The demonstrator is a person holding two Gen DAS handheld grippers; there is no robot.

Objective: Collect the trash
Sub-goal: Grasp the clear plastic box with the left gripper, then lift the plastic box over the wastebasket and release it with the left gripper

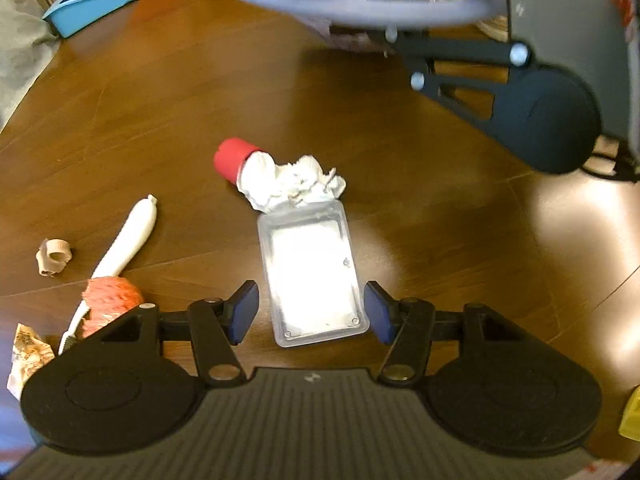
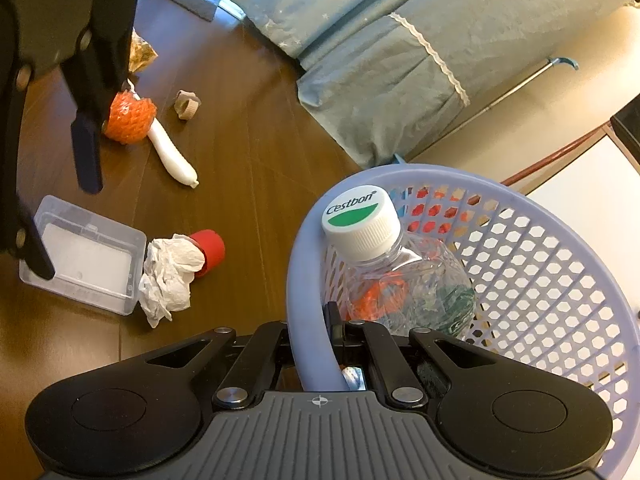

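Left tool (image 1: 311, 312) jaws apart, straddling the near end of the clear plastic box (image 1: 312, 276) lying flat on the wood floor (image 1: 160, 92); right tool (image 2: 312, 344) clamped on the rim of the lavender basket (image 2: 308, 280), which already holds a bottle (image 2: 400, 280). Judgement: lower until the pads flank the box's long sides, close squarely, and lift clear of the crumpled tissue (image 1: 292, 184) touching its far end.

dark brown wood floor (image 1: 160, 92) has a clear plastic box (image 1: 312, 276), crumpled white tissue (image 1: 292, 184), red cap (image 1: 232, 158), long white tube (image 1: 130, 236) lying on it
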